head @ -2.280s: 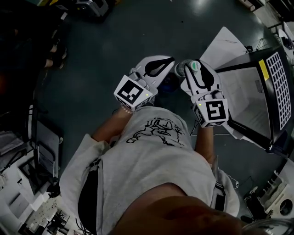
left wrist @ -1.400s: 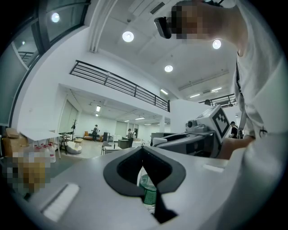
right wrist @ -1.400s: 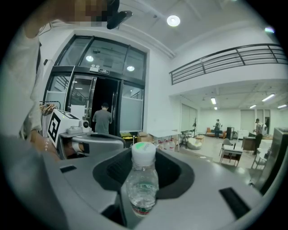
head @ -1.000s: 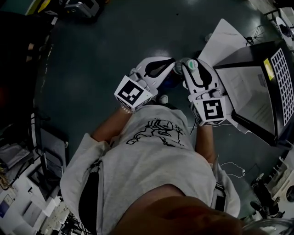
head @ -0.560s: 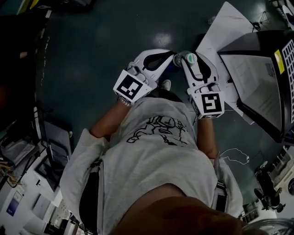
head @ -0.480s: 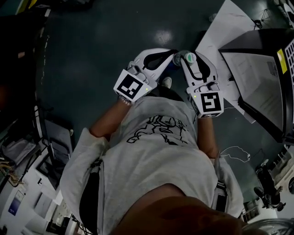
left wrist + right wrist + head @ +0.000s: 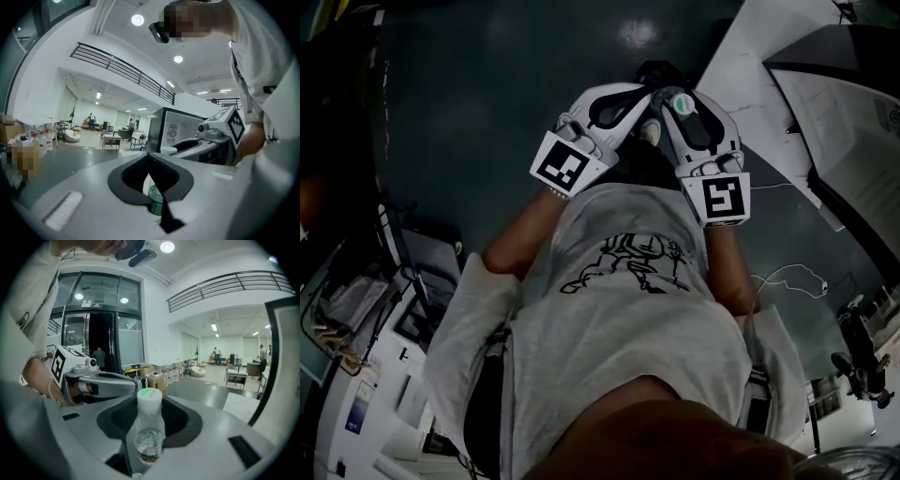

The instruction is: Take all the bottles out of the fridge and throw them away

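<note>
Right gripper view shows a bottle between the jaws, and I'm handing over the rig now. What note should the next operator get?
Left gripper: shut, empty.
Right gripper: clamped on a clear water bottle, white cap, upright.
Fridge: on the person's right; its inside cannot be seen.
Done: this one bottle is out of the fridge.
Left: throw it away (no bin in view), then check the fridge for more bottles.

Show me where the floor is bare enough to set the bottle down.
Bare floor lies left of and beyond the left gripper. The right is crowded: white sheet, fridge, cable. Equipment fills the bottom left.
</note>
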Available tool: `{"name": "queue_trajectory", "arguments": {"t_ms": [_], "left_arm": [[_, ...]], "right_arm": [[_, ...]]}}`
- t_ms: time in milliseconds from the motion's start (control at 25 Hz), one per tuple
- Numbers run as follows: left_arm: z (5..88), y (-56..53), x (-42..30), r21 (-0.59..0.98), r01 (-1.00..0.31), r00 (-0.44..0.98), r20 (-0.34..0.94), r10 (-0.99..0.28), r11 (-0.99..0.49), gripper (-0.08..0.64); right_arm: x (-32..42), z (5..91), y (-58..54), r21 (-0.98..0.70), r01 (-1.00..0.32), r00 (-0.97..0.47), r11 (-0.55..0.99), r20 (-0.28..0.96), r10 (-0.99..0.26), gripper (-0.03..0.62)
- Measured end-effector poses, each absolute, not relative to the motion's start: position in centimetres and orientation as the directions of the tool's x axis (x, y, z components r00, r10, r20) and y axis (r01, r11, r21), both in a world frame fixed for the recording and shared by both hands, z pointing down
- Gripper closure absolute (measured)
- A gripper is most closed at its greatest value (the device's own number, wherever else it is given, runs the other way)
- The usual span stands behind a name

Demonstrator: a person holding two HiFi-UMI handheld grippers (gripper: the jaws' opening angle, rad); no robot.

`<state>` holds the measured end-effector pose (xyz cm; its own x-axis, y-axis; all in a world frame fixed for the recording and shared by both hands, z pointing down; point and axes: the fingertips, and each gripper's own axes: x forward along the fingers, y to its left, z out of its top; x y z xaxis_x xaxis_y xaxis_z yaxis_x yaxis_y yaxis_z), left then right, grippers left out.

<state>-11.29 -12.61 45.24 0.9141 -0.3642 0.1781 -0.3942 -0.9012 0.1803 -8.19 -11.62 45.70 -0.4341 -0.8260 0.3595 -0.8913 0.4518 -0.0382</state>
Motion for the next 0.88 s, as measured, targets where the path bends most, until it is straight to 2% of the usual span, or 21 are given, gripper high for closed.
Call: {"name": "queue_trajectory", "arguments": {"t_ms": [880], "left_arm": [[61.4,-9.5,-11.4,0.250,-0.396,0.900,0.295,-0.320,-0.883,0.551]], "right_arm": [[-8.4,63.4,-8.9,-0.024,-0.917,-0.368,0.399,0.440,-0.819,0.434]]}}
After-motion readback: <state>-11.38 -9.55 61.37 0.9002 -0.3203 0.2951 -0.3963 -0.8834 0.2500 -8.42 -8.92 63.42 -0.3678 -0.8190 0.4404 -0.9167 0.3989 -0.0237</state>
